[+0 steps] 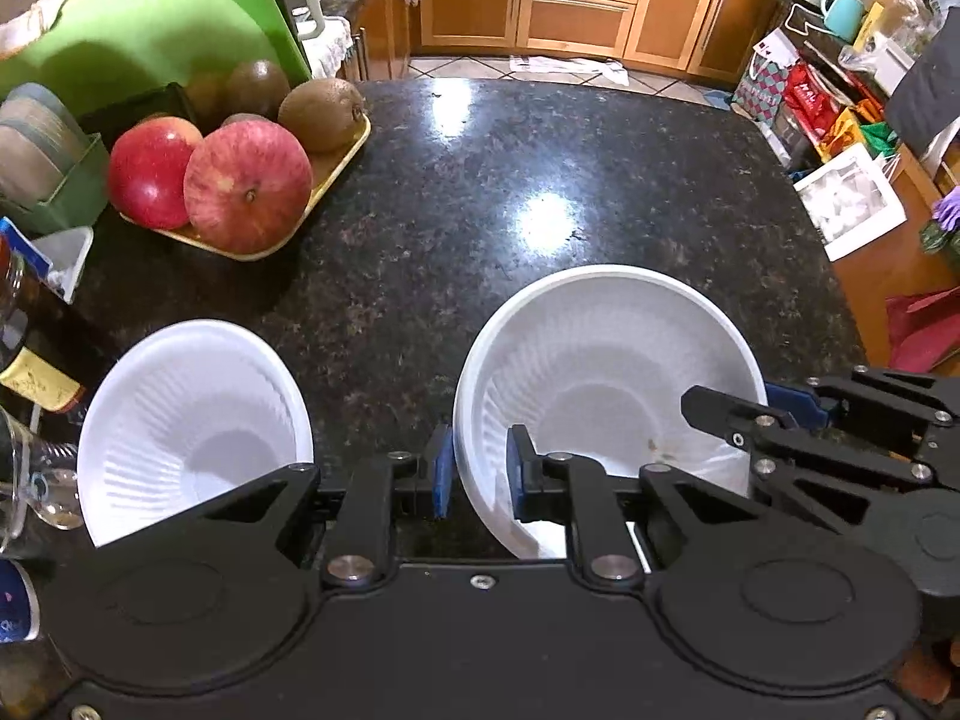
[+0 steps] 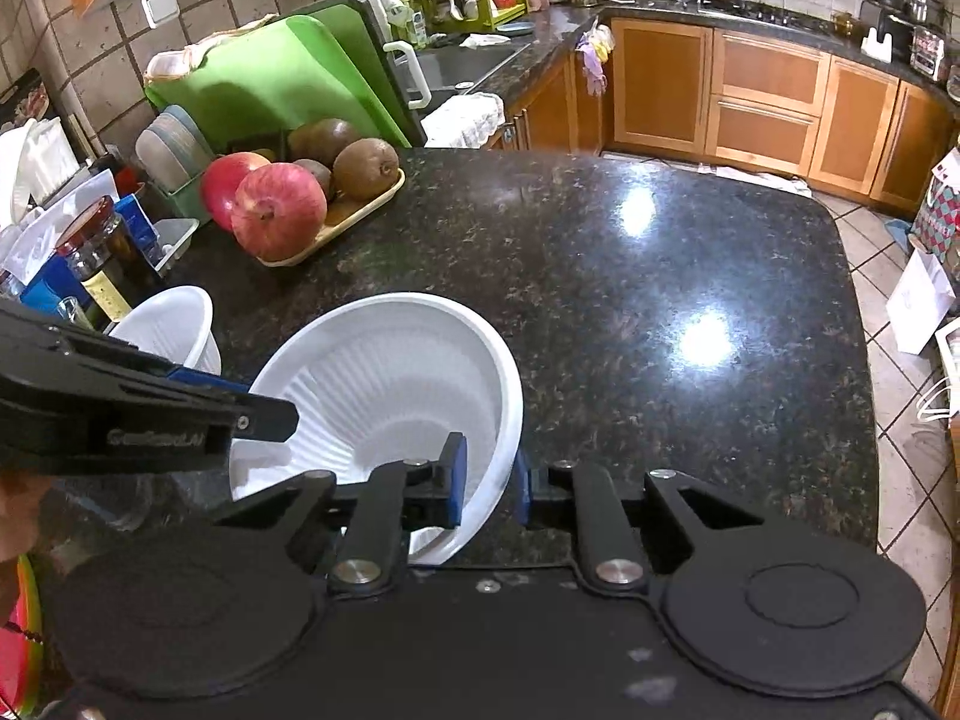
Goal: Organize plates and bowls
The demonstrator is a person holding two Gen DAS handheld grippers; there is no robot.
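A large white ribbed plastic bowl sits on the dark granite counter; it also shows in the right wrist view. My left gripper is shut on its left rim, one blue pad on each side. My right gripper is shut on the bowl's right rim; it shows at the right of the left wrist view. A smaller white bowl stands to the left, free of both grippers, and shows in the right wrist view.
A yellow tray with apples and kiwis sits at the back left. Jars, bottles and boxes crowd the counter's left edge. A green cutting board leans behind. The counter ends at the right, with the floor below.
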